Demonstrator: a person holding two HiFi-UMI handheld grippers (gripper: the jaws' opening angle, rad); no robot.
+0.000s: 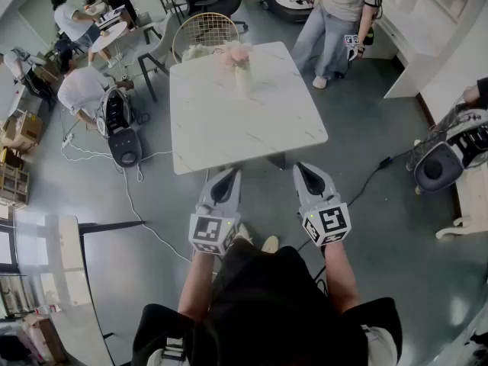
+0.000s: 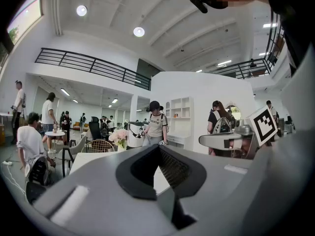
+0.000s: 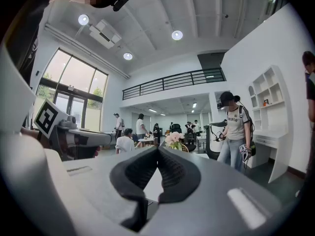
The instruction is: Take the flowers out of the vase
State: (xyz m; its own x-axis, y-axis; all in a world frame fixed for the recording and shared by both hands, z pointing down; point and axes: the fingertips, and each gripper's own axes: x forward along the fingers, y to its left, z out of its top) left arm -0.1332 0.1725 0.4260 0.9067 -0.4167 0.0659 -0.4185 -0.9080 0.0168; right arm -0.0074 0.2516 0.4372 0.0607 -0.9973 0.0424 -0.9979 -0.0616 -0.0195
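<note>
Pink flowers [image 1: 235, 52] stand in a pale vase [image 1: 242, 78] near the far edge of a white marble table [image 1: 252, 128]. Both grippers are held level side by side short of the table's near edge, far from the vase. My left gripper [image 1: 231, 172] is shut with nothing in it, and so is my right gripper [image 1: 300, 168]. In the left gripper view the jaws [image 2: 158, 147] meet at their tips, and the flowers [image 2: 118, 135] show small beyond them. In the right gripper view the closed jaws [image 3: 157, 149] point toward the flowers [image 3: 173, 138].
A wire chair [image 1: 202, 29] stands behind the table. A person [image 1: 335, 14] stands at the back right, and others sit at the left. A black device [image 1: 122, 132] with a white cable lies on the floor at left. White shelving [image 1: 427, 29] is at right.
</note>
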